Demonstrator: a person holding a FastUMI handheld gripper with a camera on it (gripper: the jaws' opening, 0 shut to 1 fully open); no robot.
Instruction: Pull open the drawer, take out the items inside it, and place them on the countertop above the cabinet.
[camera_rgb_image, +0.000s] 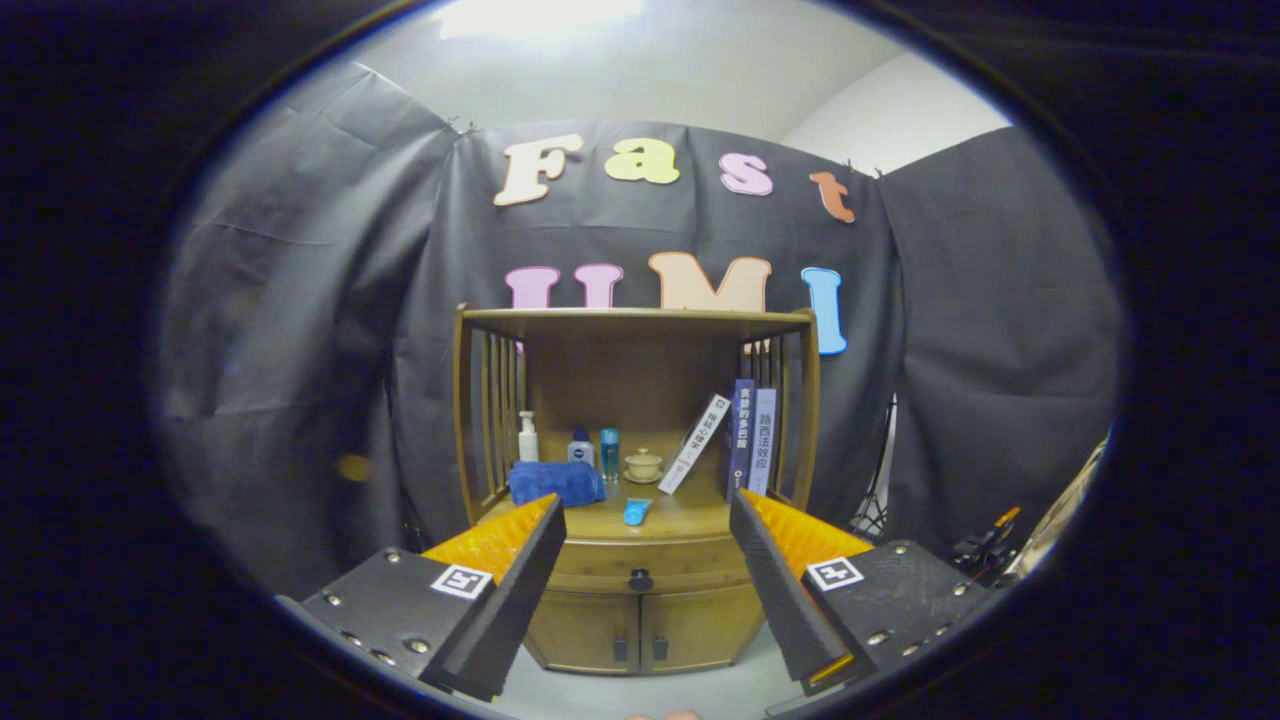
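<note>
Holding the tongs (648, 560) open before the shut drawer (640, 562), we judged its small knob (640, 579) stiff, best pinched.

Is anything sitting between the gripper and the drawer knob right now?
Nothing visible blocks it. The gripper is open and the drawer knob shows in the gap between its fingers, some way beyond them, on the closed drawer. The blue tube lies higher up on the countertop.
</note>
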